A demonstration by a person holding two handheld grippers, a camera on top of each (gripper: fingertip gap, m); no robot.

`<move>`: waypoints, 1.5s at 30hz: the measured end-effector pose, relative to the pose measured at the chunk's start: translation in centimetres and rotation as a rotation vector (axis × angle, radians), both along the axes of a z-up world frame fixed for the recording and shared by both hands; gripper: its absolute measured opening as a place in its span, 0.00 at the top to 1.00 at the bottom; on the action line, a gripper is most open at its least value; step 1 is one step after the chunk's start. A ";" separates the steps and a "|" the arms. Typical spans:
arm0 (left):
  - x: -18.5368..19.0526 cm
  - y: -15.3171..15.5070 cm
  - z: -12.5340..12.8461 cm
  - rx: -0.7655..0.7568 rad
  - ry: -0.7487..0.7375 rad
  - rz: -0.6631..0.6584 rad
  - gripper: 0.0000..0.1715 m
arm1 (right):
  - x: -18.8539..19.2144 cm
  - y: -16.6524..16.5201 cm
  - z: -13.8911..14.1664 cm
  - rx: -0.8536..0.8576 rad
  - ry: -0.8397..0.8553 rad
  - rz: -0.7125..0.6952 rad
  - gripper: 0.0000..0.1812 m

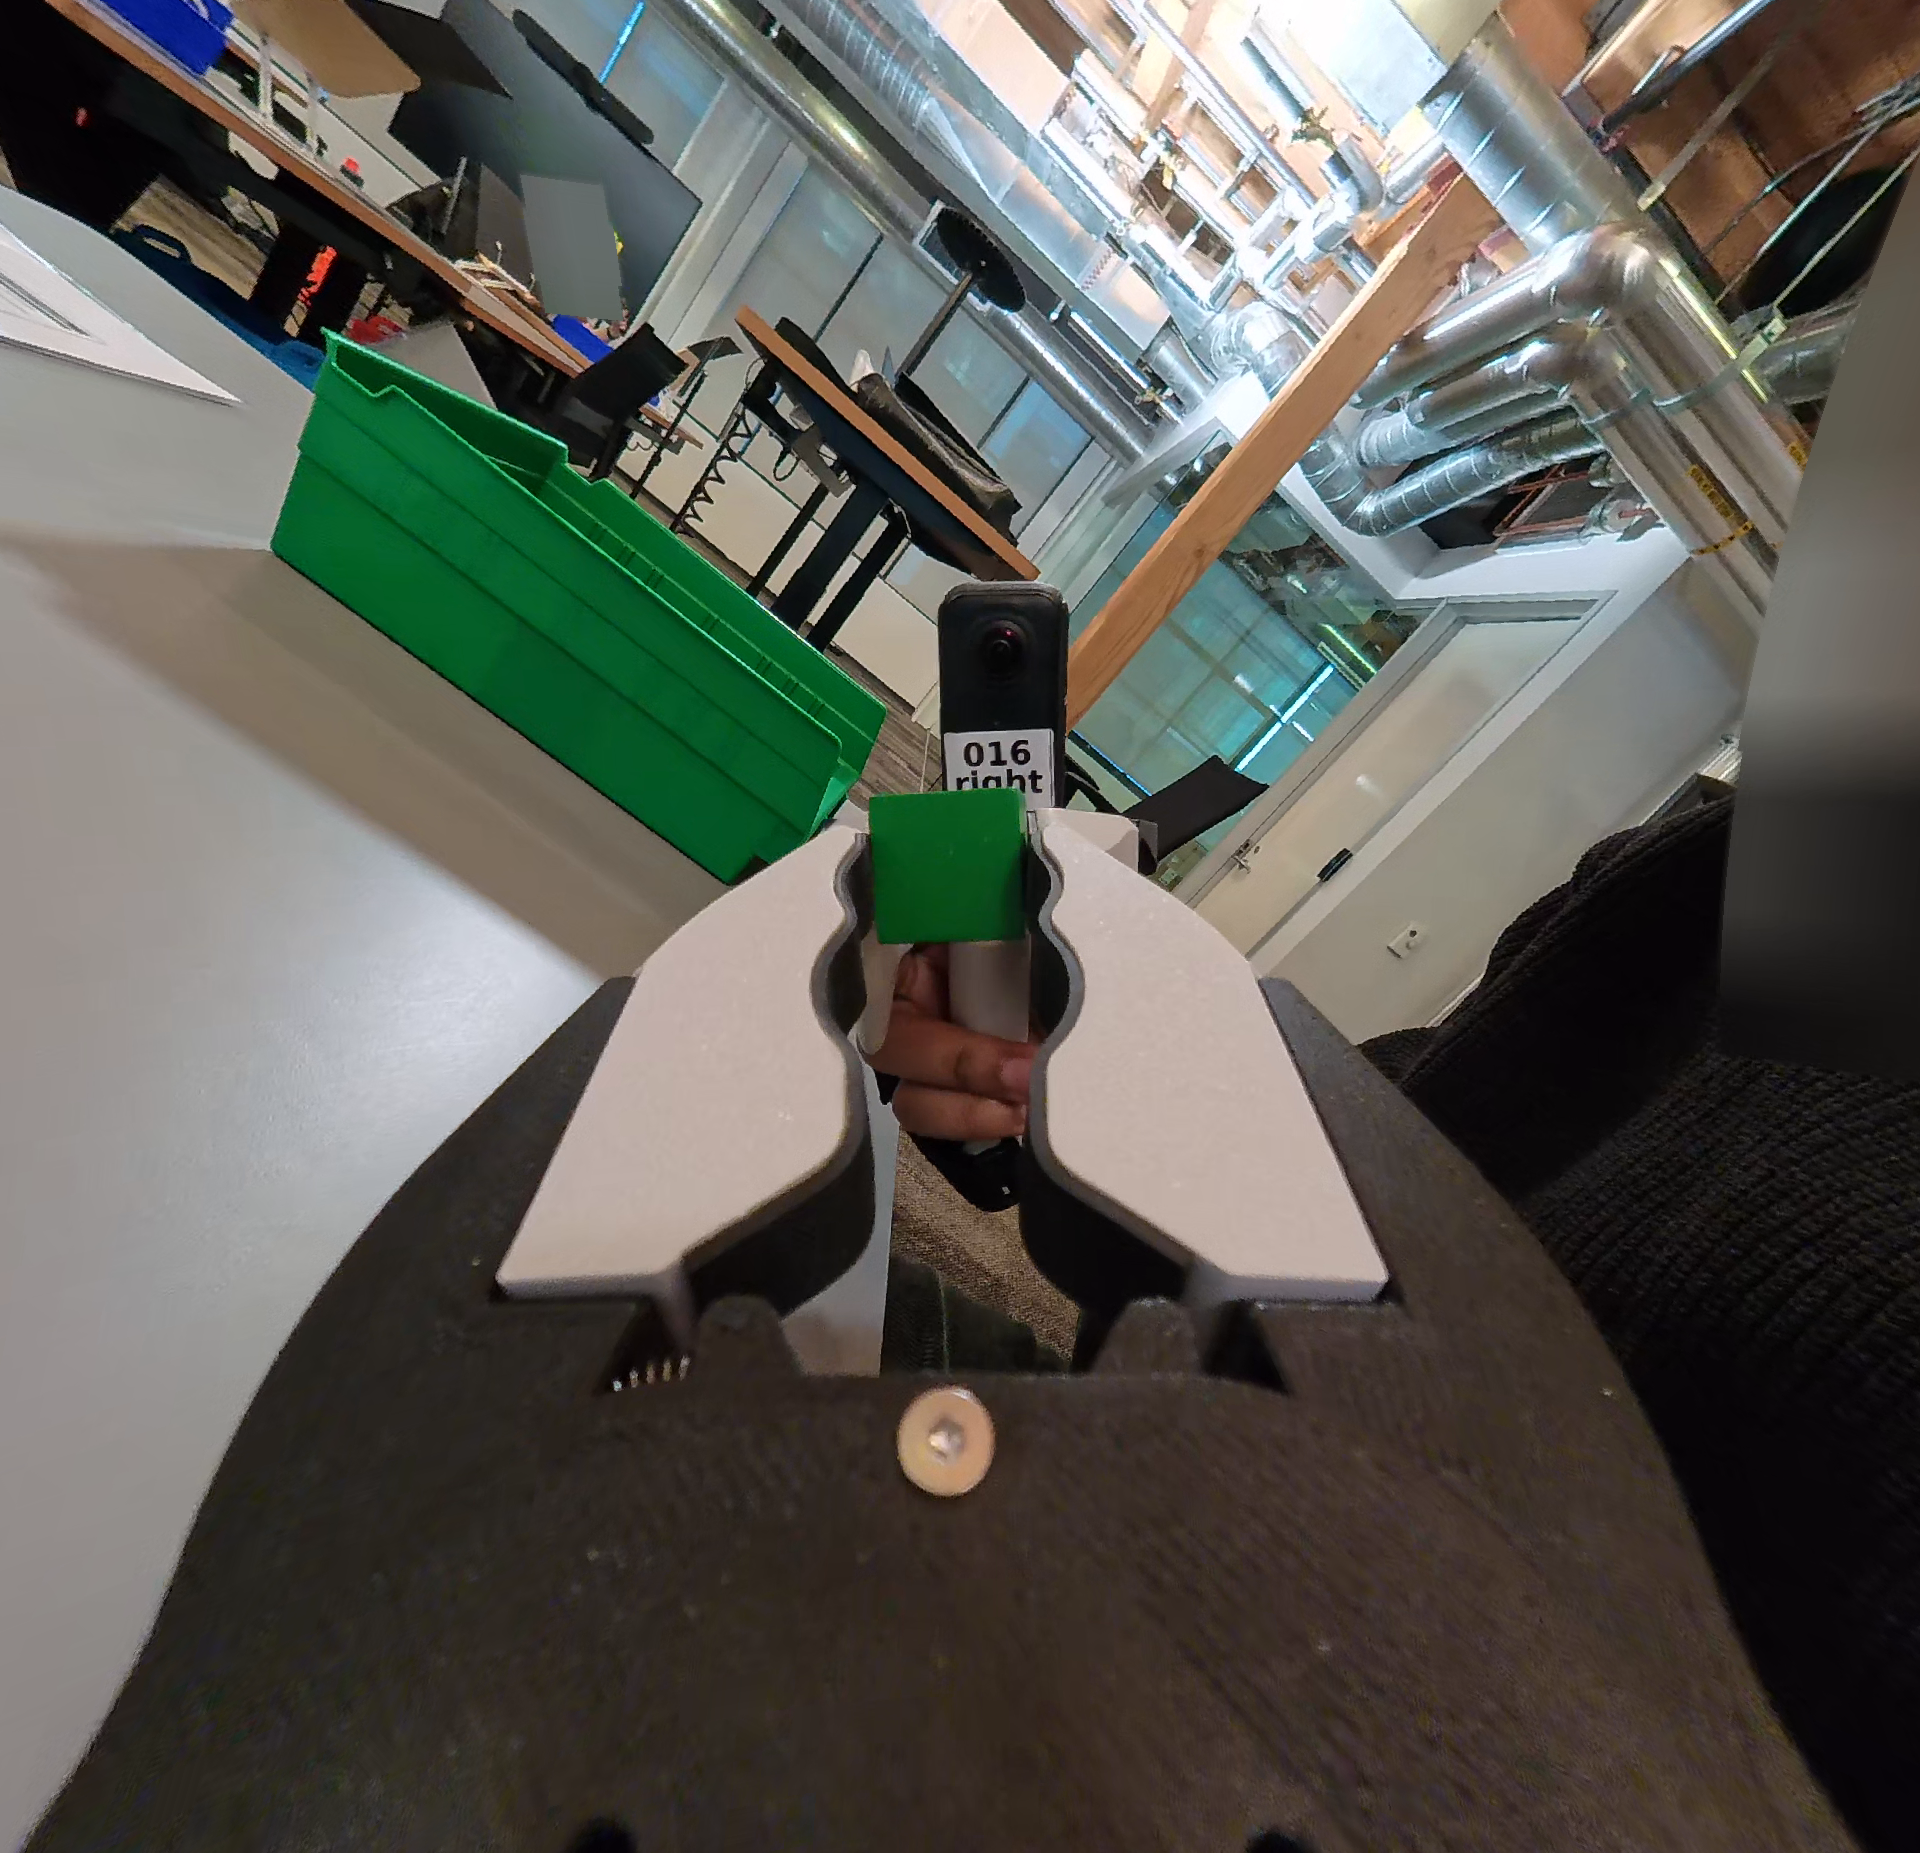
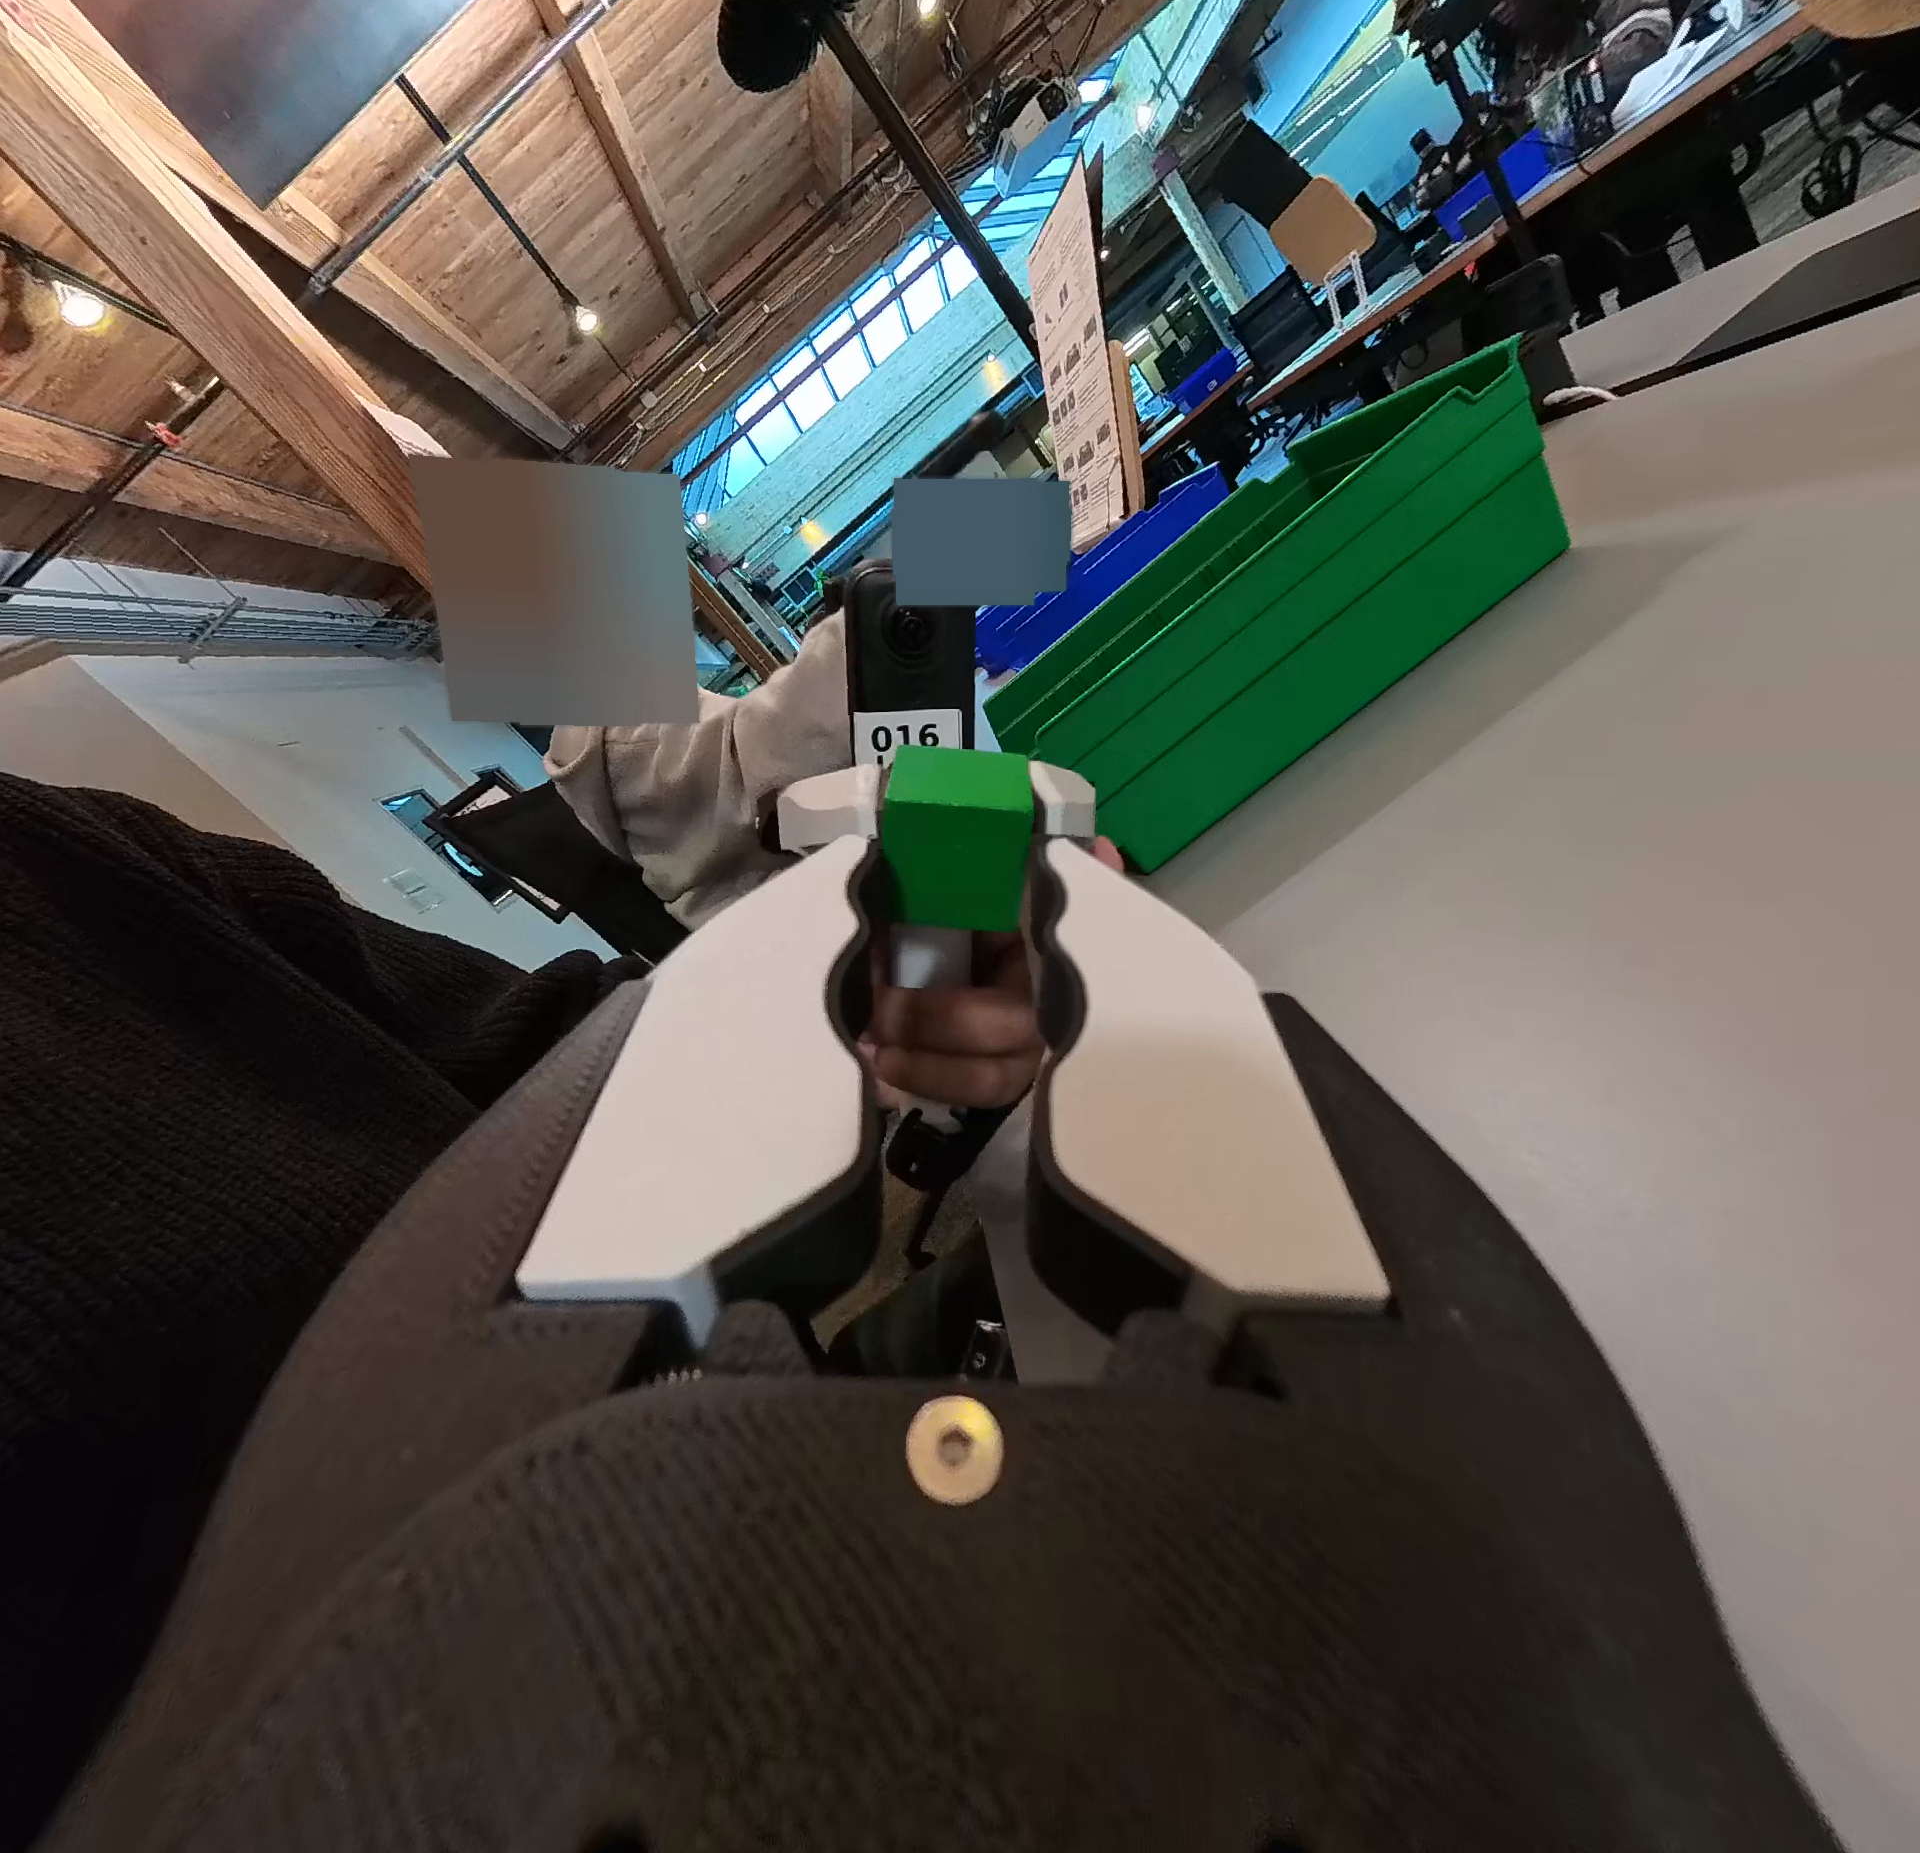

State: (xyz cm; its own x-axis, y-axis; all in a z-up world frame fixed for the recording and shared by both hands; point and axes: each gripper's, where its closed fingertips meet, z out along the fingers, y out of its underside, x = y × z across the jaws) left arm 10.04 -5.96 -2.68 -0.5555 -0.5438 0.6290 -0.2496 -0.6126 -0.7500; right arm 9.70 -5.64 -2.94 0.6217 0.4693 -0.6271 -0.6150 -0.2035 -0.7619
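A green cube [image 1: 943,868] sits between the fingertips of my left gripper [image 1: 943,873], whose dark pads press on both its sides. The same green cube [image 2: 954,847] shows in the right wrist view, clamped between the pads of my right gripper [image 2: 954,853]. The two grippers face each other nose to nose above the edge of a grey table [image 1: 208,920]. Behind the cube each view shows the other gripper's black camera [image 1: 1003,660] [image 2: 909,650] and the hand on its handle [image 1: 966,1065] [image 2: 956,1045].
A long green plastic bin [image 1: 561,608] [image 2: 1299,608] stands on the grey table [image 2: 1610,920] beyond the grippers. A black knit sleeve [image 1: 1662,1128] [image 2: 208,1024] is close by. A person in a beige hoodie [image 2: 675,795] sits behind. Desks and blue bins [image 2: 1122,546] stand farther off.
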 end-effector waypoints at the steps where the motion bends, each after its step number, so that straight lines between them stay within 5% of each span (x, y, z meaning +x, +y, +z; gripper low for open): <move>1: 0.0 0.0 0.0 -0.001 0.000 -0.001 0.84 | 0.0 0.0 0.0 0.000 -0.002 0.000 0.85; 18: -0.2 -0.5 -0.7 -0.009 0.061 -0.101 0.78 | 0.3 -0.5 0.1 -0.010 0.041 0.035 0.86; 45: -0.3 0.3 -0.3 0.013 0.028 -0.074 0.85 | 0.7 -0.4 -0.1 -0.007 0.067 0.017 0.79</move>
